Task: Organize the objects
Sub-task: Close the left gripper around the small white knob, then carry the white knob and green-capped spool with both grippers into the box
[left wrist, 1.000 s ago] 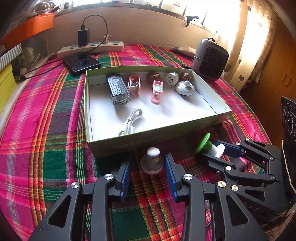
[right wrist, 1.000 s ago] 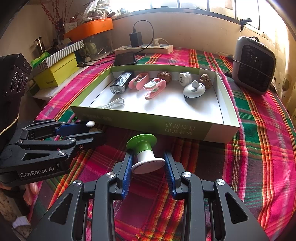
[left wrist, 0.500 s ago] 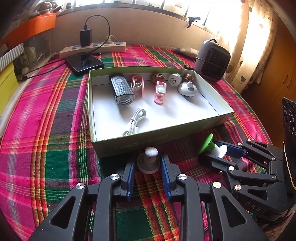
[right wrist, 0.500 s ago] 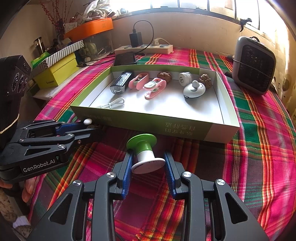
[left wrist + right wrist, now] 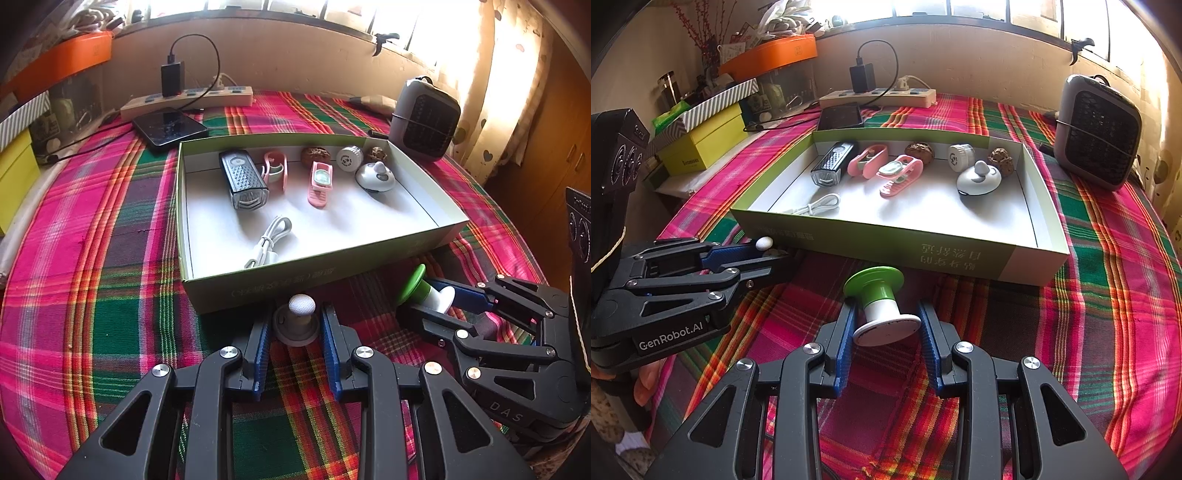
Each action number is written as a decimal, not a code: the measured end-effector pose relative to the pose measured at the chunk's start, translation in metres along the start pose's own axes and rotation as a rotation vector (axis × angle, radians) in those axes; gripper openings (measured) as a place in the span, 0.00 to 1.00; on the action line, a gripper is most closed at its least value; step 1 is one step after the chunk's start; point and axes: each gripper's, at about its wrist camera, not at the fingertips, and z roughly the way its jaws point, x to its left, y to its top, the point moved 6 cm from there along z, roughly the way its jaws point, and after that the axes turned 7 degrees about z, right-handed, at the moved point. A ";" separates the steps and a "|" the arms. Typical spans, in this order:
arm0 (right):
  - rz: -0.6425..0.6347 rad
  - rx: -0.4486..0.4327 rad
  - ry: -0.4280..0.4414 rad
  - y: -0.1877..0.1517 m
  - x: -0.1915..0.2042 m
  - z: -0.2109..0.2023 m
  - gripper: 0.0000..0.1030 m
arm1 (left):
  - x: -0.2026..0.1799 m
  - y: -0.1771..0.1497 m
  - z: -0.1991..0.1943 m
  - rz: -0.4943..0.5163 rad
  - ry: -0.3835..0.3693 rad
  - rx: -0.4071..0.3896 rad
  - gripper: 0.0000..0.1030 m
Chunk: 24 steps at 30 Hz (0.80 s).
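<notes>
Left hand-held gripper (image 5: 295,328): mine, low over the plaid cloth (image 5: 110,295) on the desk; its jaws have just been closing and now clamp the grey knob (image 5: 297,323) by its round base, white tip up.
Knob's place: just in front of the box (image 5: 295,284), near wall, close to its left corner; in the right wrist view only its white tip (image 5: 764,243) shows past the fingers.
Right hand-held gripper (image 5: 886,325): clamped on the spool (image 5: 881,306), pads on its white disc, green end tilted toward the box.
Spool's place: on the cloth in front of the box, to the right of the knob, well short of the wall.
Box contents: bike light (image 5: 243,179), two pink clips (image 5: 319,182), white cable (image 5: 269,242), white dome (image 5: 375,177), two brown nuts and a small white cylinder along the far wall.
Behind the box: phone (image 5: 170,127), power strip (image 5: 188,99).
Right of box: grey heater (image 5: 424,118).
</notes>
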 end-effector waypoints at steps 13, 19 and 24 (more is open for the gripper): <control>0.005 -0.003 0.001 0.001 -0.001 0.001 0.33 | -0.002 0.000 -0.005 0.018 0.011 -0.008 0.23; 0.007 -0.013 0.010 0.000 0.000 -0.004 0.33 | -0.006 0.001 -0.013 0.034 0.012 -0.025 0.23; 0.007 -0.034 0.018 0.002 0.000 -0.013 0.33 | -0.015 0.005 -0.022 0.055 0.003 -0.046 0.23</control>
